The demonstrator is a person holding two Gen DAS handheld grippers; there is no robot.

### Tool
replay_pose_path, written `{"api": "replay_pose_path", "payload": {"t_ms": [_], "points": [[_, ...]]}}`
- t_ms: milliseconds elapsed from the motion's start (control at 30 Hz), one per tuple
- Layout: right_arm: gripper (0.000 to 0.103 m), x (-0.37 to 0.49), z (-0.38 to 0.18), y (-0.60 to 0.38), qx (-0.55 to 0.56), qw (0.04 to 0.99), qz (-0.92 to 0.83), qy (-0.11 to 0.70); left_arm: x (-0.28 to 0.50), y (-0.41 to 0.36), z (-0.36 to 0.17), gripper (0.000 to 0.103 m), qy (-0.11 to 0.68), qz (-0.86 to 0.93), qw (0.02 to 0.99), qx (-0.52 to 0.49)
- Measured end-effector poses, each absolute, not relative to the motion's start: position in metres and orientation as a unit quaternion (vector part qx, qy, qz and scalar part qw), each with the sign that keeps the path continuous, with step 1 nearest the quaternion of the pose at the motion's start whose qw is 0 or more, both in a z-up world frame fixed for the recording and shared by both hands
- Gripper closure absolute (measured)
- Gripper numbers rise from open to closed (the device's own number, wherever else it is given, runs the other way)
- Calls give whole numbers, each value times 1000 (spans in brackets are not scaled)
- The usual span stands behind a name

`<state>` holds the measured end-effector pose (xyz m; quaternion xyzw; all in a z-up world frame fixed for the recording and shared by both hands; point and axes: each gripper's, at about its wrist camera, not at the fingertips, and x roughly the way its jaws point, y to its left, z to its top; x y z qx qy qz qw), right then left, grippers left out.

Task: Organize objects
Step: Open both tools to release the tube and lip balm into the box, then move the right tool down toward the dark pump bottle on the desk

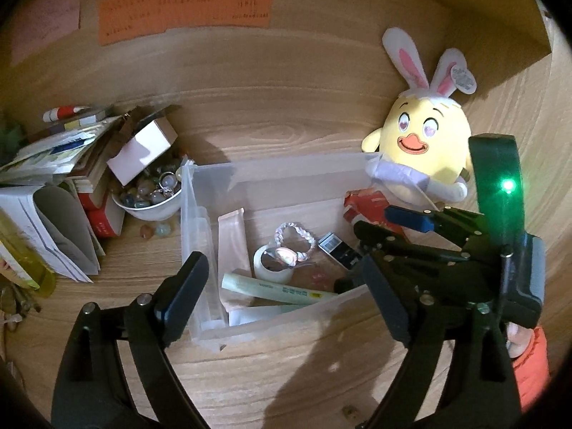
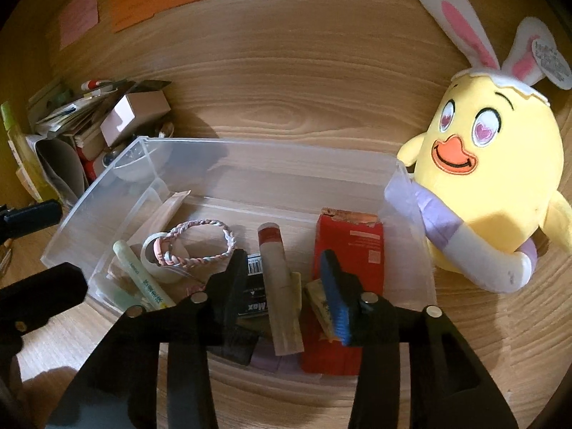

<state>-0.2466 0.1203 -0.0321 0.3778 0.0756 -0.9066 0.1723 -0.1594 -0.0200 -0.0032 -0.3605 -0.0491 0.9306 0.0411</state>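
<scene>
From the left wrist, the left gripper [image 1: 282, 293] has its fingers spread wide and holds nothing, poised at the near edge of the clear plastic bin [image 1: 275, 169]. Inside lie a pale green tube [image 1: 277, 289] with its long axis running left to right, a tape roll [image 1: 273, 264], a braided bracelet [image 1: 295, 237] and a pink pouch [image 1: 233, 243]. The right gripper [image 1: 389, 225] reaches in from the right side; its fingertips are partly hidden by its own body, and the red box [image 1: 364, 202] is half covered behind it.

From the right wrist, the right gripper [image 2: 284, 279] stands open over the near part of the bin [image 2: 271, 146], and a beige tube with a red band [image 2: 277, 279] lies between its fingers, long axis pointing near to far. Whether the pads touch it I cannot tell. This gripper is plainly the nearer one to that tube. A black barcode packet [image 2: 255, 286] sits just left, the red box [image 2: 348, 257] just right. The near bin wall is hidden by the fingers. The yellow plush chick [image 2: 489, 164] leans at the bin's far right corner.
</scene>
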Motion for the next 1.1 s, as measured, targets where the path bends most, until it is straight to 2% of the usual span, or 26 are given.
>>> {"api": "replay_pose_path", "payload": {"t_ms": [233,400,533,700,1100], "points": [[55,-240,-27,117,368,175,-910,84,-145,-23,5,13,-50,935,40,-350],[52,-232,-15,121,357,176,-914,81,-132,-26,10,13,-51,937,38,-344],[37,-220,-3,127,343,182,-919,71,-122,-28,14,9,-49,939,36,-338],[28,-201,9,135,327,191,-923,64,-109,-29,17,7,-55,940,38,-335],[25,-156,12,157,315,192,-927,66,-79,-24,0,6,-66,930,42,-359]]}}
